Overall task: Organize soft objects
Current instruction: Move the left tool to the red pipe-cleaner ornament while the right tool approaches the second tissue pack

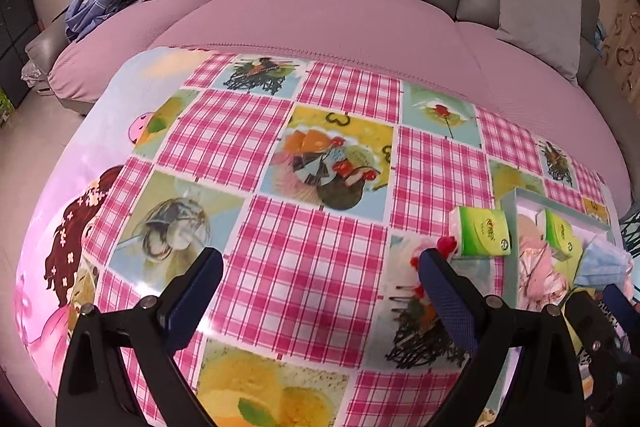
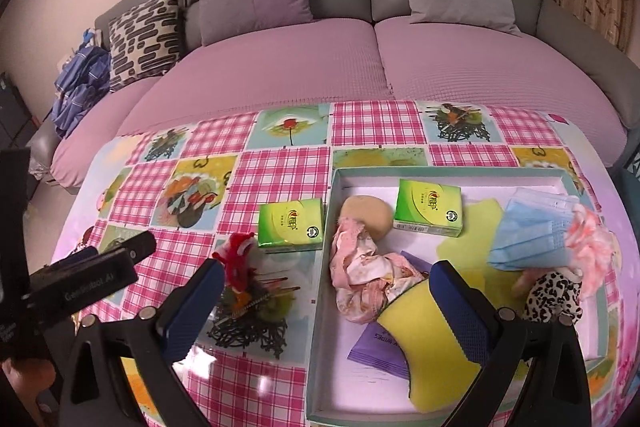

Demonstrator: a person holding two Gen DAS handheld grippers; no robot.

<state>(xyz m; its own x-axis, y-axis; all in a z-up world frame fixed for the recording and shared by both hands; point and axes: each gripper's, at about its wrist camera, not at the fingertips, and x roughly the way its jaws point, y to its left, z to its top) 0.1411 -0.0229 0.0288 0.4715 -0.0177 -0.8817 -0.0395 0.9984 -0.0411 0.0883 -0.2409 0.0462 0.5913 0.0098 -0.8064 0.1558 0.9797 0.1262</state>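
The table [image 2: 280, 163], covered in pink plaid cloth, carries a shallow box [image 2: 320, 307] at right. Inside the box lie a blue face mask [image 2: 532, 231], a crumpled pink cloth [image 2: 360, 275], a yellow sponge [image 2: 432, 343] and a green tissue pack [image 2: 428, 207]. The sponge lies between the spread fingers of the right gripper [image 2: 326, 311], nearer the right finger, long axis running toward the camera. A second tissue pack [image 2: 290, 225] lies flat just outside the box, and a red plush toy [image 2: 238, 259] lies just beside that pack. The left gripper [image 1: 320, 287] hangs with fingers apart, holding nothing.
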